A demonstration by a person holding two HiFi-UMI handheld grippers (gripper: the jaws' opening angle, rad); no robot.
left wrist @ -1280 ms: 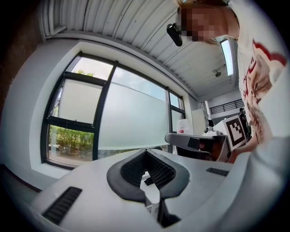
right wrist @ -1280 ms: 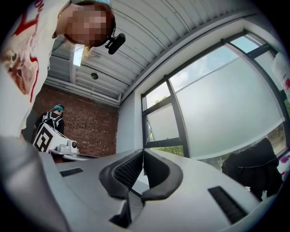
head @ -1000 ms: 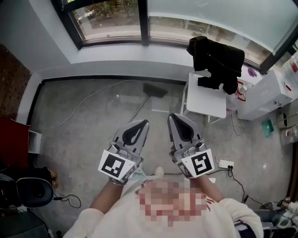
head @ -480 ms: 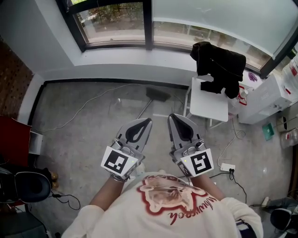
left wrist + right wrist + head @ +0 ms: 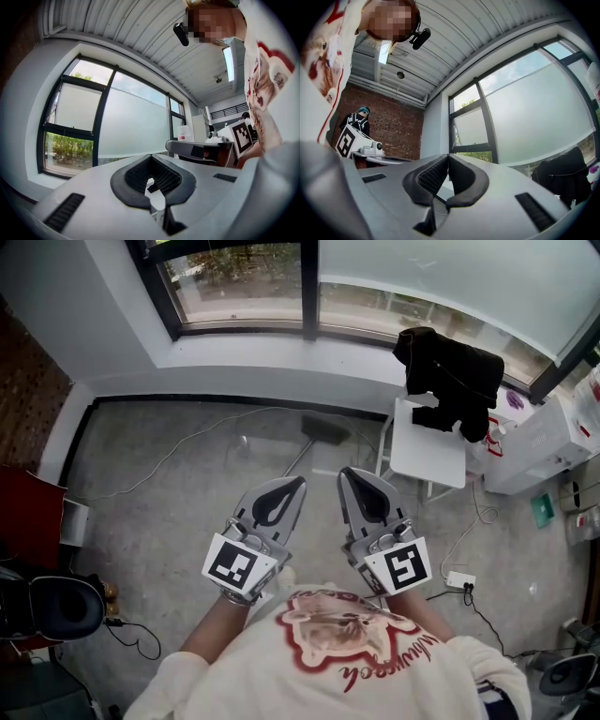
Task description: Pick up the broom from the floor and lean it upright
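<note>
From the head view, both tongs are held out side by side over the grey concrete floor, apart from each other. The left tongs and the right tongs both point towards the window, each with its jaws drawn together at the tips. The broom lies flat on the floor ahead of them. Its dark head is near the wall under the window, and its thin handle runs back towards the tip of the left tongs, which do not touch it. Just right of the broom head stands a white chair with a black garment draped over it. A thin cable trails across the floor to the left.

In the left gripper view, the left tongs are closed and grip nothing; their dark pads meet at the tip. Beyond them are the window panes, and the right tongs' marker cube shows at the right.

In the right gripper view, the right tongs are likewise closed and empty. A brick wall stands to the left, and the black garment shows at the lower right.
</note>
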